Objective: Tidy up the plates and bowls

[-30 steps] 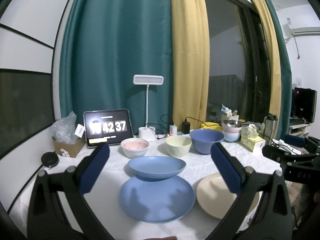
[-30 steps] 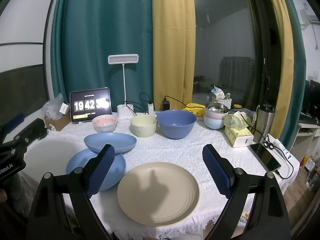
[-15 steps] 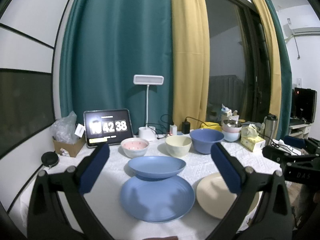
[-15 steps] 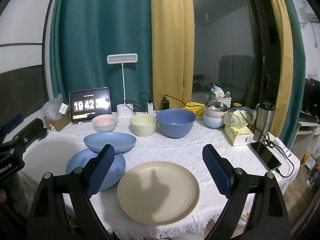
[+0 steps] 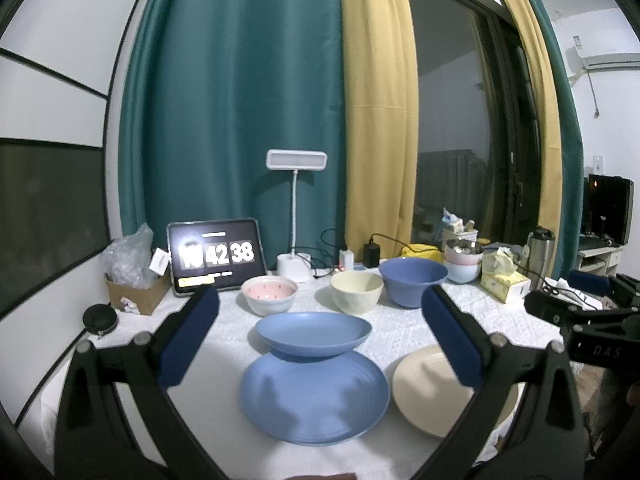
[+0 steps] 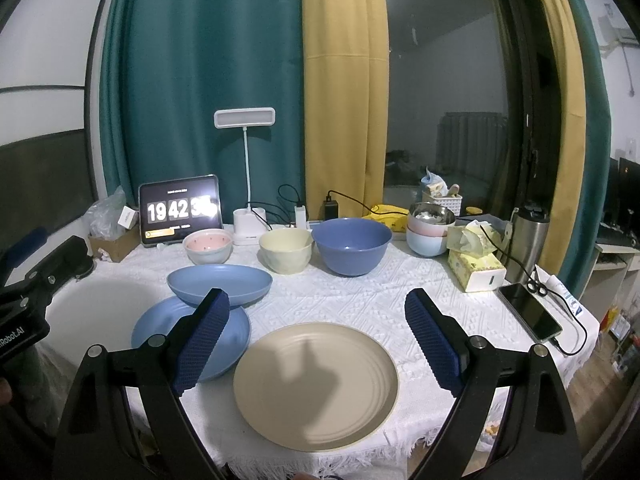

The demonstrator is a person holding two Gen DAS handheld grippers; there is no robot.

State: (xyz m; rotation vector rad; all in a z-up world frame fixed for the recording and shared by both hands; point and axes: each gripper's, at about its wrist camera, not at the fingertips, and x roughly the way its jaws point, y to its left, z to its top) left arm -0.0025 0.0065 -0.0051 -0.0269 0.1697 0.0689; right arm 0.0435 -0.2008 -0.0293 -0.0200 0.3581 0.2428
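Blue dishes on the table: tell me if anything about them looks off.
The shallow blue dish sits tilted, its near edge resting on the far rim of the flat blue plate rather than nested in it. The cream plate lies flat and apart.

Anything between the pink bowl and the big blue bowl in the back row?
Yes: the cream bowl stands between the pink bowl and the big blue bowl, apart from both. Both wrist views show it.

tablet clock (image 6: 181, 211): "19 42 3", last digit lost in glare; "42 38" in left view
left hand-held gripper (image 6: 18, 336): "nRobot.AI"
right hand-held gripper (image 5: 600, 350): "DAS"
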